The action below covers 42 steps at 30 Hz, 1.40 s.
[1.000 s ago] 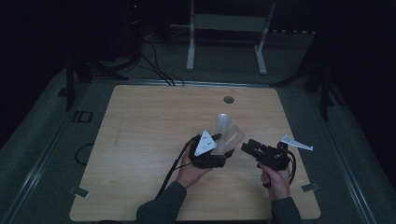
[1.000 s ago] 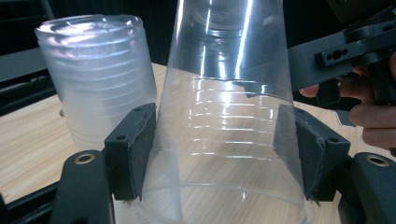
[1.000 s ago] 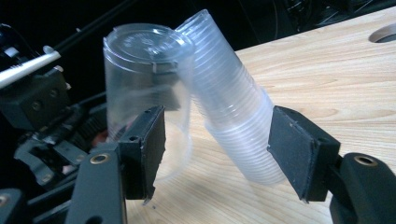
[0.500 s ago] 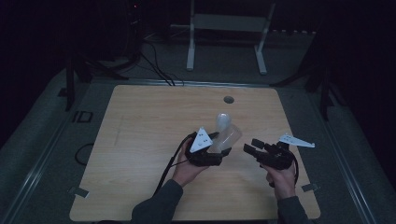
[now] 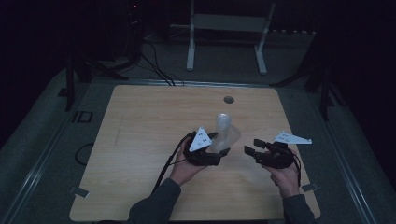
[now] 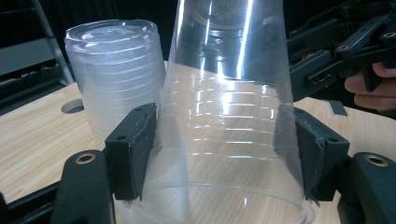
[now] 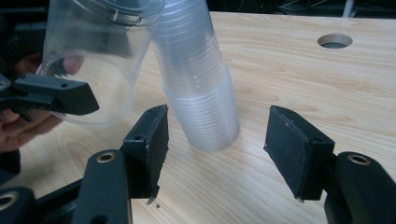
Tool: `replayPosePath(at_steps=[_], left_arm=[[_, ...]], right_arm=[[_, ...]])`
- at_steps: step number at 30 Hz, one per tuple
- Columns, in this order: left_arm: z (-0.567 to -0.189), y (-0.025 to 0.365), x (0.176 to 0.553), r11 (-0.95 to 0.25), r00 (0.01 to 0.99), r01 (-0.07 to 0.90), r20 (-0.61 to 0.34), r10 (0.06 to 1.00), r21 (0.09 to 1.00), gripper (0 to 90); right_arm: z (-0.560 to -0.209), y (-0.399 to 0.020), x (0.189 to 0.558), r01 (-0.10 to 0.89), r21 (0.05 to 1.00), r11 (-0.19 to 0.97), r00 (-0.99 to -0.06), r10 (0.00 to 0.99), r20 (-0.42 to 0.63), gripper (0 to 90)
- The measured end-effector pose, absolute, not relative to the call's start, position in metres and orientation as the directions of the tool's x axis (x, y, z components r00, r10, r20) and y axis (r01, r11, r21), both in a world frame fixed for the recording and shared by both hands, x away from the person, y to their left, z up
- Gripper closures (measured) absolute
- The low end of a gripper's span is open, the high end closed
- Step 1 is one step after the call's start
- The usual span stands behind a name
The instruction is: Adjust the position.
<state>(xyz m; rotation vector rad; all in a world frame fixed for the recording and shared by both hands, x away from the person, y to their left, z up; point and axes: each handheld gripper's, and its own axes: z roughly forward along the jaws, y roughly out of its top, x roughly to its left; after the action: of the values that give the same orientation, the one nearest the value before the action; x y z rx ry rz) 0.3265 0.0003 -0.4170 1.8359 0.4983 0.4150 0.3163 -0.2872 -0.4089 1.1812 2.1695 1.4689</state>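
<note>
A clear plastic cup (image 6: 224, 116) lies tilted between the jaws of my left gripper (image 6: 219, 154), mouth toward the camera, both pads pressing its sides. In the high view this cup (image 5: 232, 135) leans off the left gripper (image 5: 223, 148) at mid table. Right behind it stands an upside-down stack of clear cups (image 5: 222, 120) on the table (image 5: 140, 140), also seen as the stack (image 7: 201, 93) ahead of my right gripper (image 7: 215, 149). The right gripper's jaws have just been closing, and they stand open with nothing between them, short of the stack.
The table has a round cable hole (image 5: 229, 99) near its far edge. A white metal stand (image 5: 224, 32) is on the floor beyond the table. Bare wood lies to the left of both hands.
The right gripper has turned slightly in the hand. The left gripper and the cup it holds have stayed in place.
</note>
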Motion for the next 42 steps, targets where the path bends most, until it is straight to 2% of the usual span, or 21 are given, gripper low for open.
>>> replayPosePath(at_steps=[7,20,30,42], left_arm=[[-0.418,0.002,0.327,-0.315,0.852,0.119,0.066,0.519,0.942,31.2],[-0.420,0.002,0.326,-0.361,0.869,0.103,0.092,0.486,0.927,31.1],[-0.423,0.001,0.327,-0.392,0.880,0.100,0.102,0.464,0.915,31.1],[-0.426,0.000,0.328,-0.420,0.886,0.098,0.113,0.449,0.902,31.0]], right_arm=[[-0.403,-0.281,0.316,0.450,0.854,0.260,-0.660,0.742,0.121,40.3],[-0.396,-0.277,0.315,0.426,0.839,0.339,-0.687,0.725,0.056,41.9],[-0.394,-0.266,0.313,0.394,0.790,0.470,-0.713,0.698,-0.060,41.8],[-0.391,-0.264,0.312,0.382,0.752,0.538,-0.739,0.666,-0.102,41.6]])
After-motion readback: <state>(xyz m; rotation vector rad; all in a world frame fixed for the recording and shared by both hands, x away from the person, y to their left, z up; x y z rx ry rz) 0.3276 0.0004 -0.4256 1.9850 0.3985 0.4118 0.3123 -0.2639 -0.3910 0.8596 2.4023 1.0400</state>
